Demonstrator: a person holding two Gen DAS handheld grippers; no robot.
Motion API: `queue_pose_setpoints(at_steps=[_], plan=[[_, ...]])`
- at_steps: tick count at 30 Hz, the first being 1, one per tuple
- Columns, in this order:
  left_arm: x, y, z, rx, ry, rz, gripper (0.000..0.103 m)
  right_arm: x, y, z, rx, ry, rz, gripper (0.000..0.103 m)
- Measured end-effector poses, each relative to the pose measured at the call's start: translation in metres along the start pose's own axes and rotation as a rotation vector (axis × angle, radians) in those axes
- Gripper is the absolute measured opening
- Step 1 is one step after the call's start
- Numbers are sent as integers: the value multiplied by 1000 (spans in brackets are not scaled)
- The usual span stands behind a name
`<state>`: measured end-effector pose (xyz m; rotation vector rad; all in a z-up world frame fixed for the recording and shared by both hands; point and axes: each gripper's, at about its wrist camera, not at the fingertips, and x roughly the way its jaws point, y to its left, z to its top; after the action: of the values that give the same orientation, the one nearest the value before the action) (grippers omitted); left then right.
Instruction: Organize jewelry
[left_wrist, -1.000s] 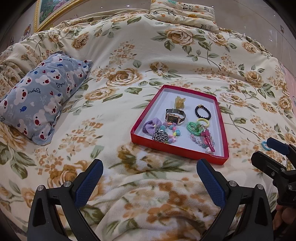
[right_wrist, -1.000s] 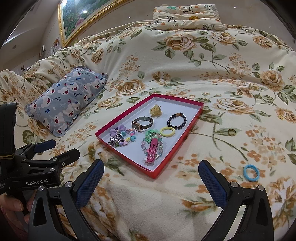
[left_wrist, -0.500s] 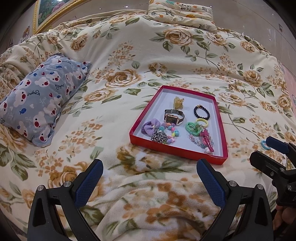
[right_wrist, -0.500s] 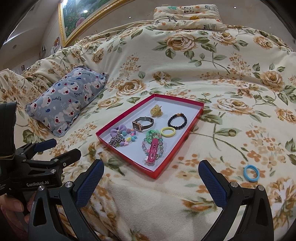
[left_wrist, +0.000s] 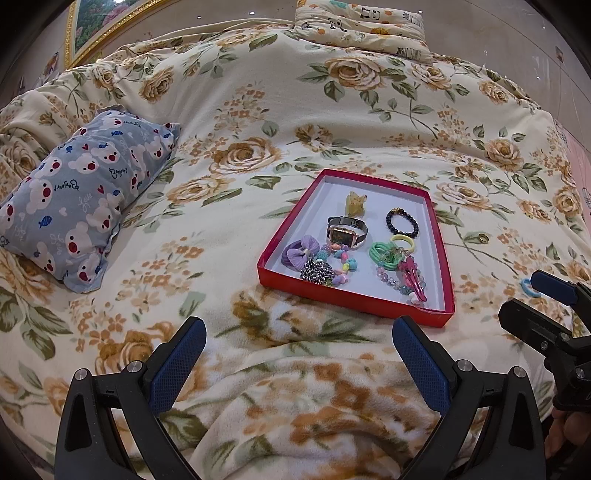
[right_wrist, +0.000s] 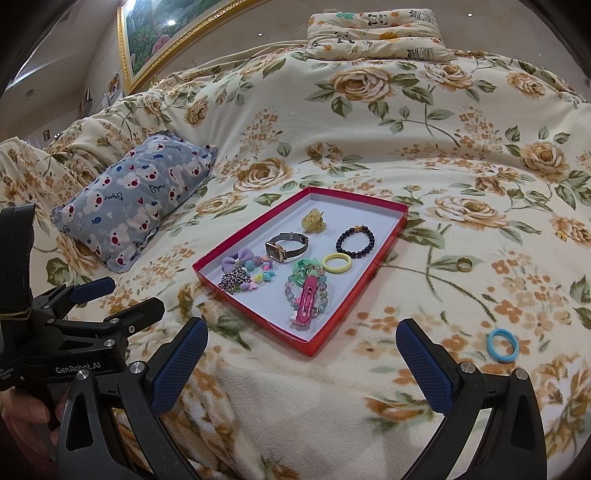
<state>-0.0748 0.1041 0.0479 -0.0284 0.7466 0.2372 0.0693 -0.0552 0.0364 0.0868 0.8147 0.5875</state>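
A shallow red tray (right_wrist: 369, 266) with a white floor is seen lying on a floral bedspread (right_wrist: 369, 140). Inside it, a yellow claw clip (right_wrist: 313, 220) is placed at the far end, with a wristwatch (right_wrist: 286, 246) just nearer and a dark beaded bracelet (right_wrist: 355, 240) to its right. A yellow hair ring (right_wrist: 336, 263) is set near the bracelet, touching a green coiled hair tie (right_wrist: 303, 269). A pink hair clip (right_wrist: 307, 302) is laid across a clear beaded bracelet (right_wrist: 323, 295) at the near end. On the left side of the tray a purple bow tie (right_wrist: 238, 257), a pastel bead bracelet (right_wrist: 263, 273) and a silver chain (right_wrist: 233, 280) are bunched together.

Outside the tray, on the bedspread to its right, a gold ring (right_wrist: 464, 264) and, nearer, a blue hair ring (right_wrist: 502, 345) are found, well apart from each other.

A grey bear-print pillow (right_wrist: 135, 195) is seen to the left, a panda-print cushion (right_wrist: 375, 33) at the far edge, and a gold-framed picture (right_wrist: 166, 33) on the wall behind.

The left gripper (left_wrist: 297, 363) and the right gripper (right_wrist: 301, 365) are both held spread wide with nothing between the fingers, above the near bedspread.
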Motion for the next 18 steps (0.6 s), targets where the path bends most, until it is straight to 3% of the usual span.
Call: queue_pose_setpoints(at_steps=[18], plan=[[2,-1,-2,2,5,-6,102,-1,1,0,-1,0,0,103]])
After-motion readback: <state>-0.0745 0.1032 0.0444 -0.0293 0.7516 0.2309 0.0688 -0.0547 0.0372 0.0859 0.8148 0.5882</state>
